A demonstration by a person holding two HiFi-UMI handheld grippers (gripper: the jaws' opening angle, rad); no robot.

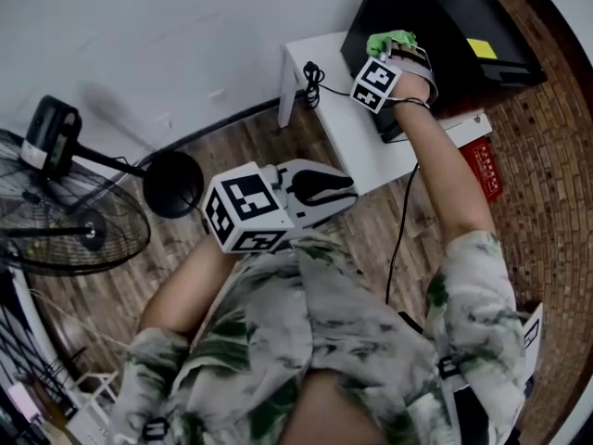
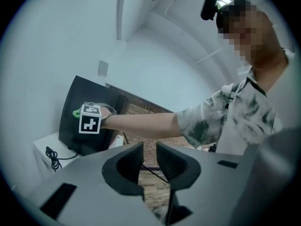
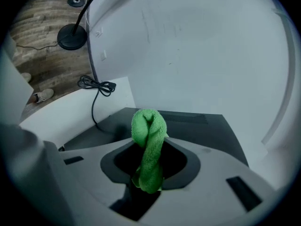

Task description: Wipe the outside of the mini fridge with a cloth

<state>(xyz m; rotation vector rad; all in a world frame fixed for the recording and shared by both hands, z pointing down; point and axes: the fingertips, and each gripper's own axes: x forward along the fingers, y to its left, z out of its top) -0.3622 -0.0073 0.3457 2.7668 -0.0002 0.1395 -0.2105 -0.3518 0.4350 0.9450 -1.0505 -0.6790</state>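
The black mini fridge (image 1: 445, 21) stands on a low white table (image 1: 324, 109) against the wall. My right gripper (image 1: 393, 46) is shut on a green cloth (image 1: 390, 40) and holds it at the fridge's near left top edge. In the right gripper view the bunched cloth (image 3: 148, 126) sticks up out of the right gripper (image 3: 149, 160), with the fridge top (image 3: 207, 128) just behind it. I cannot tell whether the cloth touches the fridge. My left gripper (image 1: 345, 193) hangs near my chest, away from the fridge. Its jaws (image 2: 149, 160) leave only a thin slit and hold nothing.
A black cable (image 1: 312, 82) lies coiled on the table left of the fridge. A standing fan (image 1: 65, 221) with a round base (image 1: 173, 184) stands on the wooden floor at the left. A red box (image 1: 482, 167) sits under the table's right end.
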